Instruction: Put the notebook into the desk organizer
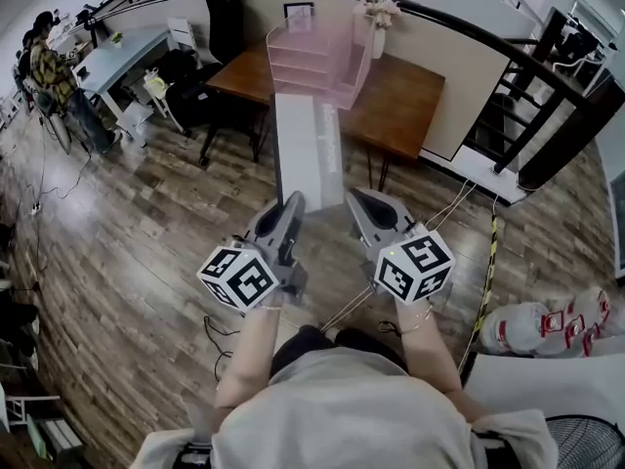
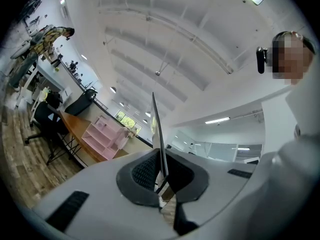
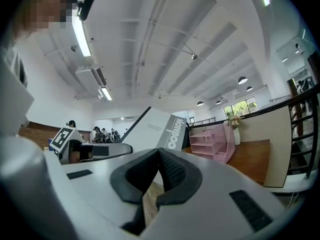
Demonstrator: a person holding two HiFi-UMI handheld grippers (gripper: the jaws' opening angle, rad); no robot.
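There were two grippers, the left gripper [image 1: 290,201] and the right gripper [image 1: 359,199], and two marker cubes [image 1: 237,277], one on each. One notebook [image 1: 307,149] was in sight, and one pink desk organizer [image 1: 317,62] with what looked like three shelves. One wooden table [image 1: 405,106] bore one vase [image 1: 377,29]. One wrapped pack of bottles [image 1: 547,325] and one fan [image 1: 586,445] stood on the floor.

Light grey short-sleeved top [image 1: 342,413]; dark patch at lap, maybe trousers [image 1: 303,345]. Thin bracelet [image 1: 418,322] on right wrist. Left hand-held gripper [image 1: 291,201], right hand-held gripper [image 1: 357,197]: pale grey moulded shells, dark ribbed pads [image 3: 175,171]. Black-and-white marker cube [image 1: 237,277] on each, second cube [image 1: 415,264] at right.
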